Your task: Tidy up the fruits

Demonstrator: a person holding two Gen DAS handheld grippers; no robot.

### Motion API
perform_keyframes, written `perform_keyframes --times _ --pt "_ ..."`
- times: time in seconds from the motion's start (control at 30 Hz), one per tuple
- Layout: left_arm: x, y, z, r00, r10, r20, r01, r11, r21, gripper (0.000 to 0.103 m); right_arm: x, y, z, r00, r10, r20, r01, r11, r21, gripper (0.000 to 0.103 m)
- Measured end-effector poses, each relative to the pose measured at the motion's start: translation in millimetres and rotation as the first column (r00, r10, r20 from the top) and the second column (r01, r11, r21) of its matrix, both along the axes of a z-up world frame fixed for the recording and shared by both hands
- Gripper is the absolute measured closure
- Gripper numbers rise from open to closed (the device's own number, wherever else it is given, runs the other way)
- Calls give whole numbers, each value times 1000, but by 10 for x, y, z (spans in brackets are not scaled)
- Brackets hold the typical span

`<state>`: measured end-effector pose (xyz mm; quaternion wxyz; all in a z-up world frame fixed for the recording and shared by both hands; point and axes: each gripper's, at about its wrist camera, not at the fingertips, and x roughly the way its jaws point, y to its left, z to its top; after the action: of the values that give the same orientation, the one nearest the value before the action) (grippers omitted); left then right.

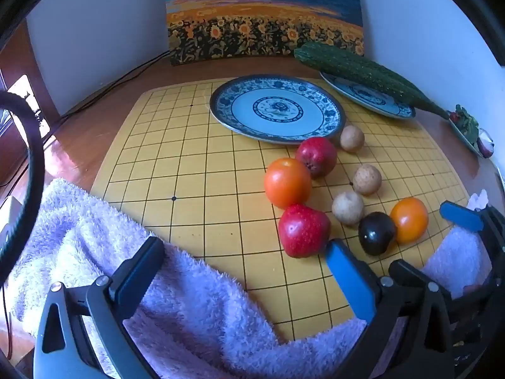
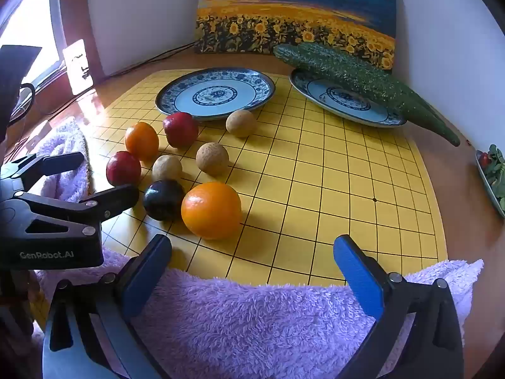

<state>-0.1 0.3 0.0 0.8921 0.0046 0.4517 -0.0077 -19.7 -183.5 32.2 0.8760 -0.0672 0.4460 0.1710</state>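
Note:
Several fruits lie loose on the yellow grid board (image 1: 189,164): two red apples (image 1: 303,231) (image 1: 316,155), two oranges (image 1: 287,182) (image 1: 409,219), a dark plum (image 1: 376,233) and three tan round fruits (image 1: 347,207). An empty blue-patterned plate (image 1: 240,120) stands behind them. A second plate (image 2: 309,90) holds a long green cucumber (image 2: 363,79). My left gripper (image 1: 244,252) is open and empty, just in front of the near apple. My right gripper (image 2: 252,252) is open and empty, just in front of the near orange (image 2: 210,210) and plum (image 2: 163,199).
A purple towel (image 1: 94,237) lies along the board's near edge under both grippers. A sunflower painting (image 1: 262,15) leans on the back wall. A small dish of greens (image 2: 494,170) sits at the far right. Cables (image 1: 132,72) run along the back left.

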Motion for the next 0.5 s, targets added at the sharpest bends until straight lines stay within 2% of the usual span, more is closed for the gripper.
perform_keyframes --times 0.5 --pt "-4 10 2 1000 1 10 -1 1000 18 0 1 2 -4 1000 0 -4 0 1000 -3 0"
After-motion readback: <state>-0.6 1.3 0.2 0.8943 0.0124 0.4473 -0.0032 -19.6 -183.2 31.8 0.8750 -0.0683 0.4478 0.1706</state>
